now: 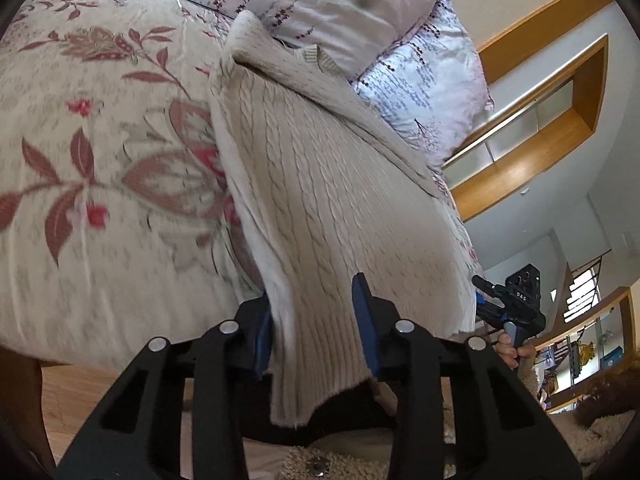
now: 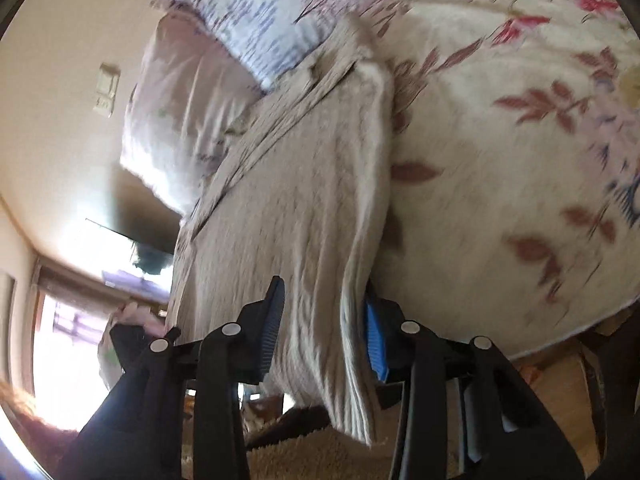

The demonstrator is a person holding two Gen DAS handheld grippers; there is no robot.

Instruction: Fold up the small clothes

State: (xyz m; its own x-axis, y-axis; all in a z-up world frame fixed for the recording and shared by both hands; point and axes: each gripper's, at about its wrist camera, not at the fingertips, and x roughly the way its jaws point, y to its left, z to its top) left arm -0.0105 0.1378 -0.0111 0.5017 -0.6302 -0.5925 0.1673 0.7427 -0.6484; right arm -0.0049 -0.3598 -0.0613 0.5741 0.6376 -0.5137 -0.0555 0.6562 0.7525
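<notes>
A cream cable-knit sweater (image 1: 320, 184) lies on the bed, its far end with the ribbed collar near the pillows. My left gripper (image 1: 316, 320) is shut on the sweater's near hem, blue pads on both sides of the fabric. My right gripper (image 2: 324, 332) is shut on the other near corner of the sweater (image 2: 296, 200), where the hem hangs down between the fingers. The right gripper also shows in the left wrist view (image 1: 508, 300), at the sweater's right edge.
The sweater rests on a floral duvet (image 1: 100, 160) that fills the bed (image 2: 500, 160). Two patterned pillows (image 1: 420, 80) lie at the far end. Wooden wall shelves (image 1: 540, 120) stand beyond the bed. Wood floor (image 2: 560, 392) shows below the bed edge.
</notes>
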